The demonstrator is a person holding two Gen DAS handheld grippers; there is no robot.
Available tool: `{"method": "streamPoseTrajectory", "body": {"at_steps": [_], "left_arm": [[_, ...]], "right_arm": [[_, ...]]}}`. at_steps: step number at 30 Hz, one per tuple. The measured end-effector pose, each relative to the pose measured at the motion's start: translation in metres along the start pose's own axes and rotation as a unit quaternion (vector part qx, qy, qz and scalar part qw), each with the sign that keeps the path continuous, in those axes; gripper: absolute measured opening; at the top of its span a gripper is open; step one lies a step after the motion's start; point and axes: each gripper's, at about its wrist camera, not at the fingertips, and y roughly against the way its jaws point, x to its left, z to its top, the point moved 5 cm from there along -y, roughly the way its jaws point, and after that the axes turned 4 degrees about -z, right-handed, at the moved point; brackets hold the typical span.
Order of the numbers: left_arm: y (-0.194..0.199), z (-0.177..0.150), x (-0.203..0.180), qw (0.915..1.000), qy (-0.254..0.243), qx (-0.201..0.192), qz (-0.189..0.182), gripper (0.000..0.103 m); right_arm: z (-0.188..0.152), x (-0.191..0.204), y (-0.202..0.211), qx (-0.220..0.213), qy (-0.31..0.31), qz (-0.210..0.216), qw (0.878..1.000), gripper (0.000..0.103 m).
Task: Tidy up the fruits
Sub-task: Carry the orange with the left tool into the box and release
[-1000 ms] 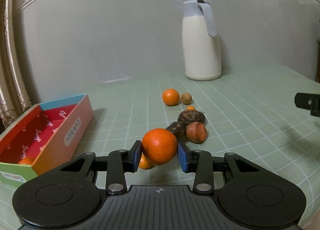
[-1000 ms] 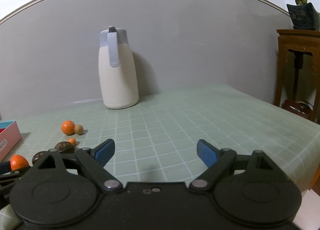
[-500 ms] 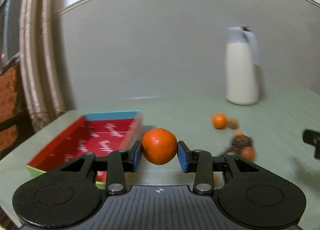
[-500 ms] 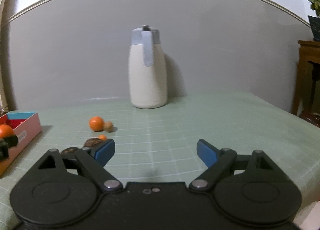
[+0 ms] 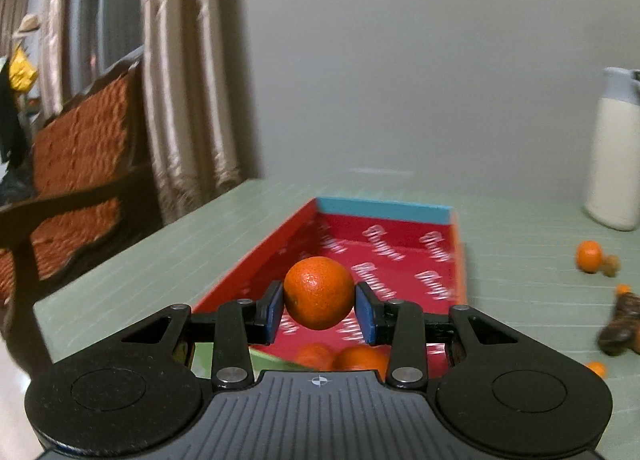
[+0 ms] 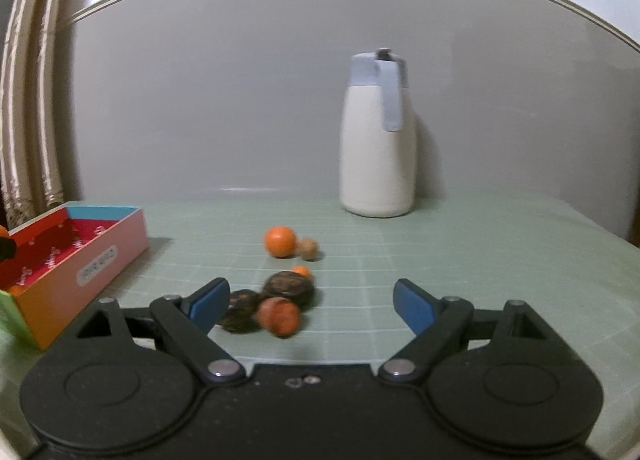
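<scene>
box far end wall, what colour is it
Light blue; the box has a red printed lining. Clearest in the left wrist view.

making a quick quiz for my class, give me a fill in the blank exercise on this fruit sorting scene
1. The left tongs are shut on an ____.
2. The right tongs are open and hold ____.
3. The inside of the box is mostly ____.
4. The white jug near the wall has a pale ____ lid and handle.

Missing words: orange; nothing; red; blue
</scene>
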Motion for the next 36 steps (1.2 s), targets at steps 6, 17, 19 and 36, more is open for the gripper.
{"method": "streamPoseTrajectory", "body": {"at_steps": [6,17,19,36], "left_arm": [[-0.014,-0.002,0.012,0.9996,0.008,0.018,0.019,0.039],[-0.031,-0.006,0.024,0.9984,0.014,0.045,0.030,0.039],[-0.032,-0.006,0.026,0.9983,0.018,0.046,0.031,0.039],[-0.012,0.001,0.021,0.9989,0.025,0.006,0.040,0.078]], "right_arm": [[0.000,0.020,-0.005,0.001,0.008,0.024,1.000,0.088],[-0.002,0.042,-0.007,0.002,0.013,0.050,0.999,0.088],[-0.002,0.043,-0.007,0.002,0.013,0.053,0.998,0.088],[-0.001,0.037,-0.004,-0.002,0.011,0.055,0.998,0.088]]}}
